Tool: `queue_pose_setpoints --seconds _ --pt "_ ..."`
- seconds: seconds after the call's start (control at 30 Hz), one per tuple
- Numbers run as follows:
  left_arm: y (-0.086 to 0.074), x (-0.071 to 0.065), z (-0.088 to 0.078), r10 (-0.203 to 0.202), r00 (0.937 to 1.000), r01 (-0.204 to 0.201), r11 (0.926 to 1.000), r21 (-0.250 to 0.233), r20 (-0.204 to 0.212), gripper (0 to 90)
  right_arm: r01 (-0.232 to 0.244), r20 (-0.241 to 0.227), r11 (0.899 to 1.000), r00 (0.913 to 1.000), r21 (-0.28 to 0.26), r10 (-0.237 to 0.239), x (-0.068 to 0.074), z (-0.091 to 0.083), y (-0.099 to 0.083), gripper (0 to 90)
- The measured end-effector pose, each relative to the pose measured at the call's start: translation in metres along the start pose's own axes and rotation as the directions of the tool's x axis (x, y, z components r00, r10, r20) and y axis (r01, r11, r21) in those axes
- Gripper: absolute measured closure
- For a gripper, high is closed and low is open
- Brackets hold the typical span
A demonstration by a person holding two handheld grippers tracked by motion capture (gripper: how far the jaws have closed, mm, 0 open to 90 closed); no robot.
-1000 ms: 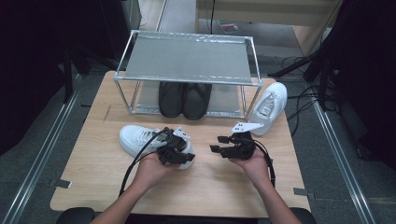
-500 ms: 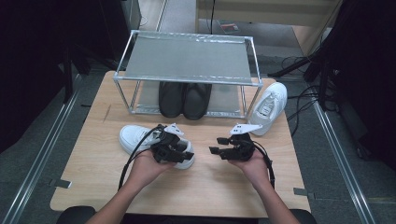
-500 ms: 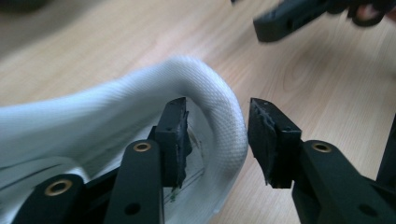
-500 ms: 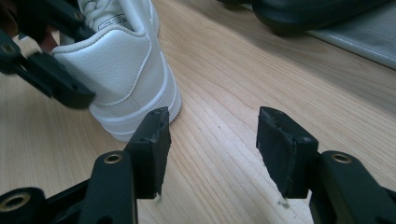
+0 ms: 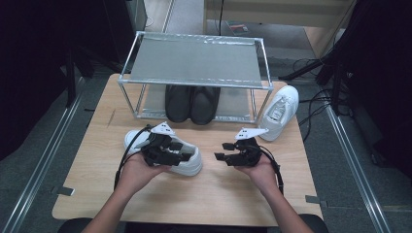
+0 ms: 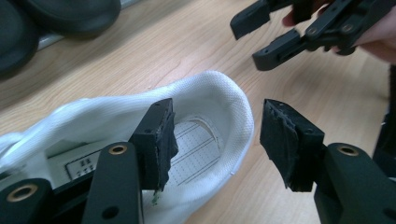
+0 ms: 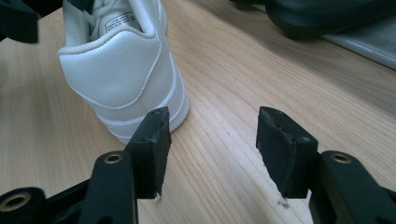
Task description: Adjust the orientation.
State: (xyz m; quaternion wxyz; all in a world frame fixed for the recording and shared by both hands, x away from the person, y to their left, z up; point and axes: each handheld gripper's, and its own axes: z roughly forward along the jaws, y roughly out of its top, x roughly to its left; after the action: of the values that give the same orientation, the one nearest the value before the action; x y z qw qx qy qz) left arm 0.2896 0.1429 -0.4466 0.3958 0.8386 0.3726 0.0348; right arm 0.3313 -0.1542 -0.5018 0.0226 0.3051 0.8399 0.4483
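Observation:
A white sneaker (image 5: 190,164) lies on its sole on the wooden table (image 5: 218,194), heel toward the right. My left gripper (image 5: 180,153) hovers over its heel. In the left gripper view, the left gripper (image 6: 217,123) has just been opening its jaws; they straddle the padded heel collar (image 6: 233,107), one pad inside the opening, the other outside, with a gap to the fabric. My right gripper (image 5: 222,150) stands open a short way right of the shoe. In the right gripper view, the right gripper (image 7: 210,126) has nothing between its jaws and faces the sneaker's heel (image 7: 116,70).
A second white sneaker (image 5: 279,111) leans at the back right beside a metal shoe rack (image 5: 194,60). A pair of black shoes (image 5: 192,102) sits on the rack's lower shelf. Bare table lies along the front edge.
The left gripper's jaws have spread off the sneaker's heel, and that hand has lifted and drifted slightly left. The sneaker and the right gripper stay where they were.

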Motion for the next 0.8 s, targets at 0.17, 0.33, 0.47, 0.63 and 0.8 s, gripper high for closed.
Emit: queue_pose_setpoints --seconds 0.17,0.33,0.47,0.63,0.8 --pt "-0.005 0.004 -0.008 -0.013 0.9997 0.012 0.9998 -0.017 -0.022 44.3 0.01 -0.008 1.0 0.9999 0.01 -0.01 0.002 0.005 0.003 46.6" --pt "-0.011 0.01 -0.017 -0.025 0.9987 0.024 0.9994 -0.025 -0.044 48.5 0.018 -0.017 1.0 0.9997 0.015 -0.018 0.002 0.01 0.007 47.2" --pt "-0.016 0.014 -0.025 -0.037 0.9978 0.034 0.9978 -0.057 -0.056 51.6 0.023 -0.02 1.0 0.9995 0.02 -0.023 0.002 0.013 0.009 48.0" --pt "-0.023 0.019 -0.033 -0.058 0.9948 0.053 0.9969 -0.057 -0.083 53.5 0.035 -0.022 0.999 0.9992 0.02 -0.035 0.004 0.02 0.014 51.0" --pt "-0.035 0.023 -0.038 -0.066 0.9894 0.058 0.9961 -0.067 -0.13 63.5 0.046 -0.024 0.999 0.9987 0.019 -0.046 0.008 0.025 0.018 60.5"
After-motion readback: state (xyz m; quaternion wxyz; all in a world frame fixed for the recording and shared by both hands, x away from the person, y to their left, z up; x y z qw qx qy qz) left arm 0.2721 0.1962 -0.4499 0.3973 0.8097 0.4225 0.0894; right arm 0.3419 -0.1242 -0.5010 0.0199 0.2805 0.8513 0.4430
